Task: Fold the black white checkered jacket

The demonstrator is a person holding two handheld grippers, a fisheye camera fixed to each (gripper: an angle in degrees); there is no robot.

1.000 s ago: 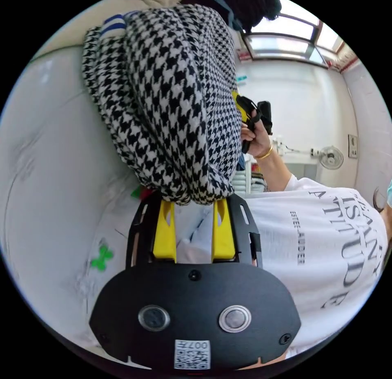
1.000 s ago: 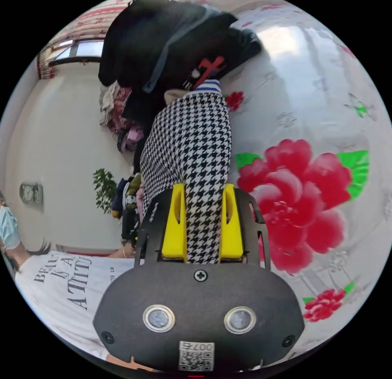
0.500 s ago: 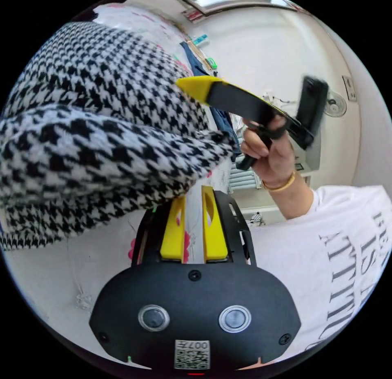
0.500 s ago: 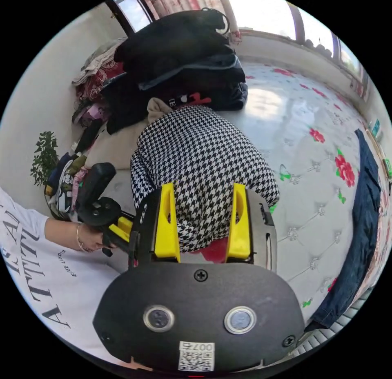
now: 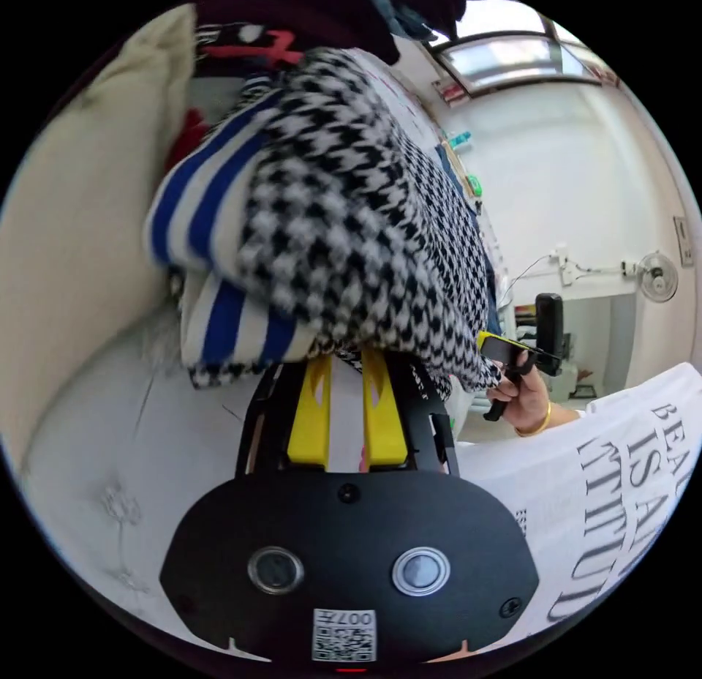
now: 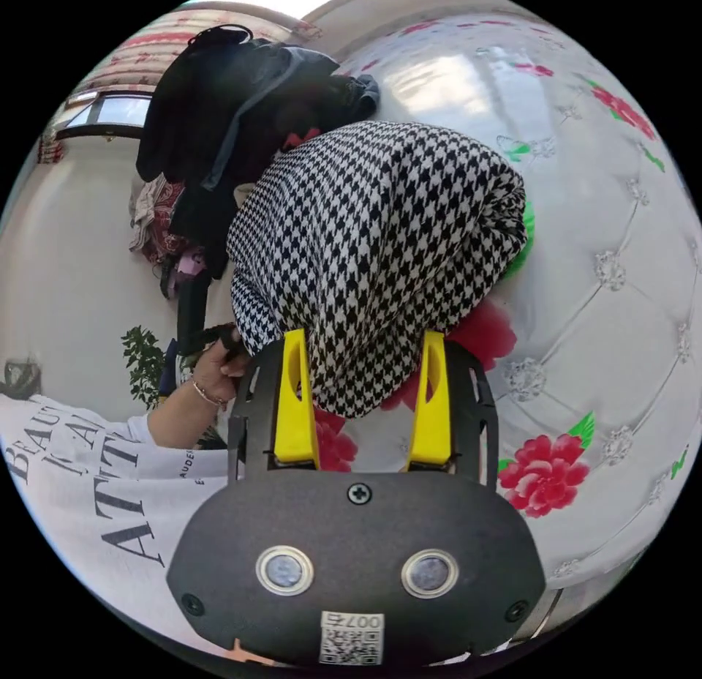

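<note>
The folded black white checkered jacket (image 6: 380, 247) looks ready to be set onto the white floral bedspread (image 6: 629, 284); settle it squarely so the layers stay stacked. The right gripper (image 6: 363, 401) has its 2 jaws wide apart, holding nothing, the jacket's near edge between them. The left gripper (image 5: 345, 401) has jaws nearly together under the jacket's near edge; whether they pinch cloth, I cannot tell.

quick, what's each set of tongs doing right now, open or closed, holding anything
Left tongs: closed or nearly so; whether they pinch the checkered jacket cannot be told.
Right tongs: open, jacket between the jaws, not gripped.
</note>
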